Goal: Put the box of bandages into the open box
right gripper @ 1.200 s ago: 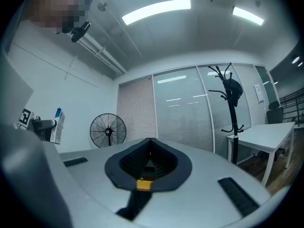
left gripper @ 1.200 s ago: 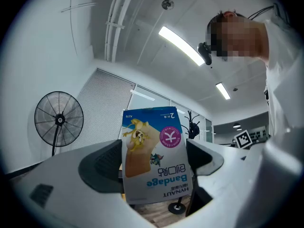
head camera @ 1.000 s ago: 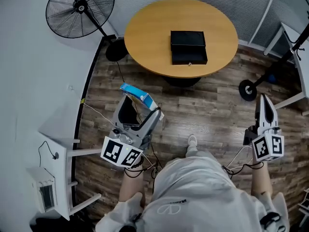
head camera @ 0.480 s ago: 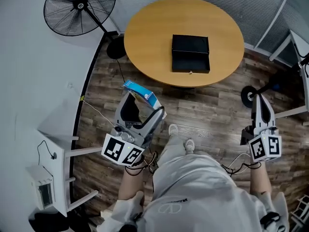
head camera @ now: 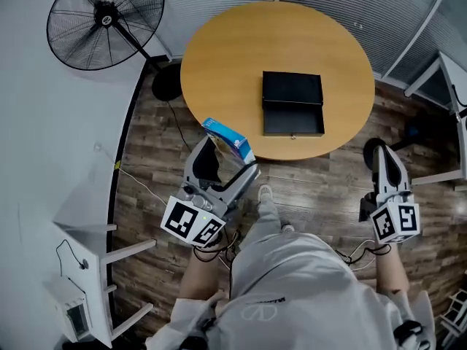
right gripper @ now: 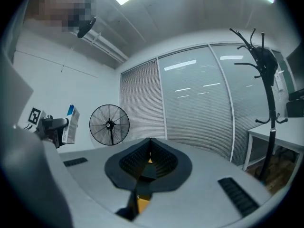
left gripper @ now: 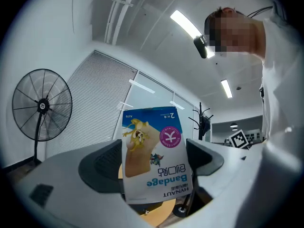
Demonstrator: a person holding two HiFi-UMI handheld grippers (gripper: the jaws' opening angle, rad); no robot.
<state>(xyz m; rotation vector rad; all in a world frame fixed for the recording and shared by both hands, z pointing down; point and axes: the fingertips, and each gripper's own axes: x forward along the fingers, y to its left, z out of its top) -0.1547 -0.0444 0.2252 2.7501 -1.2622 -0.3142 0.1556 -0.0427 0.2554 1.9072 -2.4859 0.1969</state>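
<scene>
My left gripper [head camera: 228,154] is shut on a blue and white box of bandages [head camera: 228,138], held in the air just short of the round table's near-left edge. In the left gripper view the bandage box [left gripper: 154,154] stands between the jaws of the left gripper [left gripper: 153,163], its print upside down. The black open box [head camera: 292,103] lies on the wooden table [head camera: 226,49], lid flat, ahead and to the right of the bandage box. My right gripper [head camera: 381,154] is shut and empty, low at the right; its closed pads [right gripper: 149,159] meet in the right gripper view.
A standing fan [head camera: 102,20] is at the far left, its base [head camera: 166,82] by the table. A white shelf unit [head camera: 84,275] stands at the left wall. A wheeled stand base [head camera: 376,148] and white table legs [head camera: 430,75] sit at the right. A coat rack [right gripper: 266,94] shows beside blinds.
Both grippers have moved forward toward the table; the bandage box now reaches the table's near edge. Grips are unchanged.
</scene>
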